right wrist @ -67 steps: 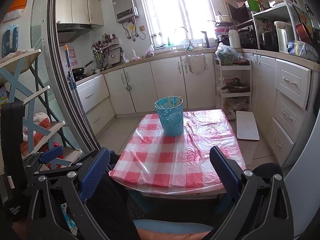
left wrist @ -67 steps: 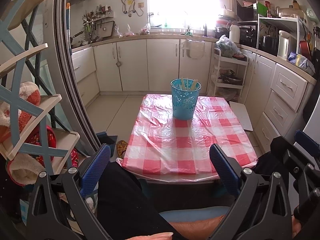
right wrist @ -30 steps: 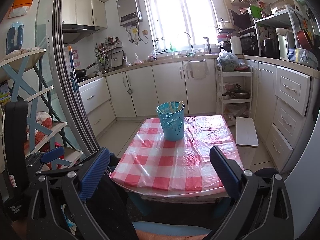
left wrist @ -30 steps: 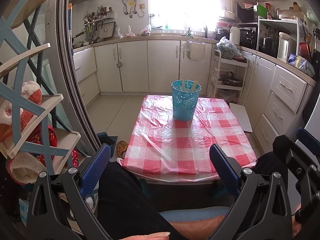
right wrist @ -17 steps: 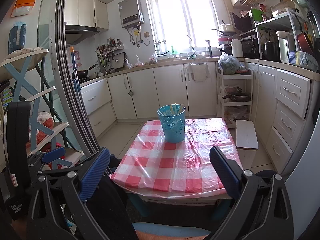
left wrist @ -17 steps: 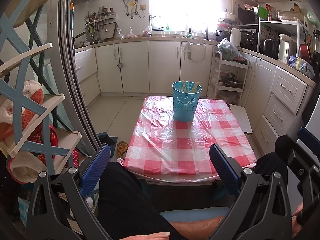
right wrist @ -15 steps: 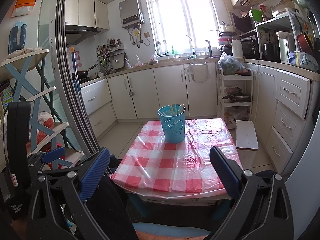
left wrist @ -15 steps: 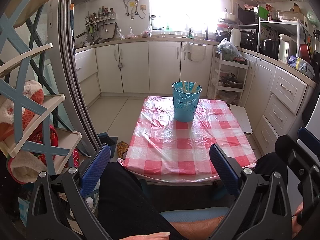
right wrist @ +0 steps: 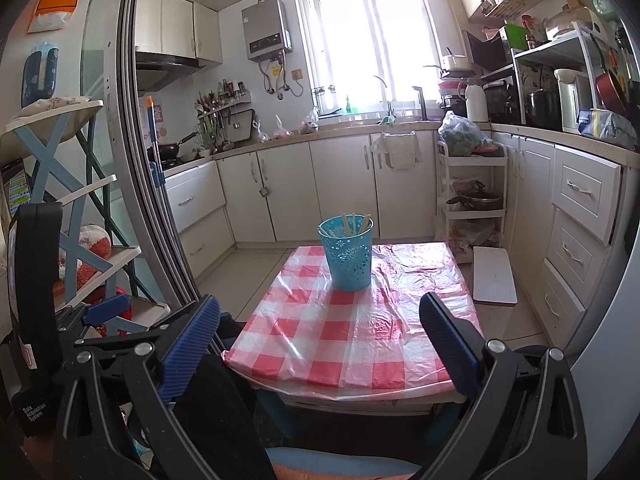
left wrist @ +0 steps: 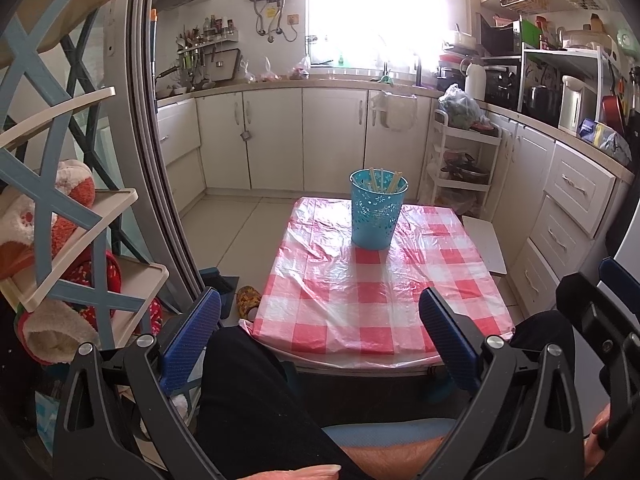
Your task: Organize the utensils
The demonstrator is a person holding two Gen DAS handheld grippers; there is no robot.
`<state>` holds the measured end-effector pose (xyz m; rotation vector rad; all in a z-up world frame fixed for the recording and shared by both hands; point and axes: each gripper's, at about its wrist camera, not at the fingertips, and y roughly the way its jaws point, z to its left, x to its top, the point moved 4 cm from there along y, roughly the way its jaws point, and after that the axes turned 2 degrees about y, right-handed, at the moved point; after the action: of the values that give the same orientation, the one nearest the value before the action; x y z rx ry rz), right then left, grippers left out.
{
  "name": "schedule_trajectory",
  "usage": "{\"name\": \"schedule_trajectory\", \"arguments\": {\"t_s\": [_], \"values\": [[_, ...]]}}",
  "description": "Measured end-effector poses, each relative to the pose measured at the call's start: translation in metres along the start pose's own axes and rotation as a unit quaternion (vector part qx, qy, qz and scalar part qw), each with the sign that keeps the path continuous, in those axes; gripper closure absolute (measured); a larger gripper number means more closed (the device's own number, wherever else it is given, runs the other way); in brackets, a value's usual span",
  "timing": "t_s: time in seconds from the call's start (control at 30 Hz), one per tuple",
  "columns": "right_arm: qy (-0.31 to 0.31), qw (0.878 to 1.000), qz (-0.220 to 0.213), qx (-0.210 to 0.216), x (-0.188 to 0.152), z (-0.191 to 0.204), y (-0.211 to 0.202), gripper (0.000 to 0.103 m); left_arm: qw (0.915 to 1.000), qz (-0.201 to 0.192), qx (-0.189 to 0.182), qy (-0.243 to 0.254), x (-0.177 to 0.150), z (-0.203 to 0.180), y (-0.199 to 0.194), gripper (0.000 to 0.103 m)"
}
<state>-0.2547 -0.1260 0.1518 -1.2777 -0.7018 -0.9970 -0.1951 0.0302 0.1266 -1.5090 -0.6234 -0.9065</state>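
At the far end of the table (left wrist: 380,300), the blue cup (left wrist: 376,212) already holds the chopsticks (left wrist: 394,181). Your left claw (left wrist: 320,336) and right claw (right wrist: 320,336) hang wide, holding nothing. No loose chopsticks show on the table, so you need not grab anything.

Glossy, crinkled plastic tablecloth (left wrist: 380,292) – perforated plastic holder (left wrist: 378,213), pale wooden-looking chopsticks (left wrist: 394,181), ribbed matt pads (right wrist: 191,343).

Bright daylight thru window (right wrist: 362,44), blown-out glare; strong fisheye bending at edges; foreground dimmer, pics sharp.
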Motion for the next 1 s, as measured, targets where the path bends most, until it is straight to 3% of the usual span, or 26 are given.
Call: {"name": "schedule_trajectory", "arguments": {"t_s": [1.0], "values": [[0.009,1.000,0.012,0.008,-0.0002,-0.0001,0.0078,0.007,1.0000,-0.006,0.002,0.003,0.0023,0.0004,0.0037,0.008]]}}
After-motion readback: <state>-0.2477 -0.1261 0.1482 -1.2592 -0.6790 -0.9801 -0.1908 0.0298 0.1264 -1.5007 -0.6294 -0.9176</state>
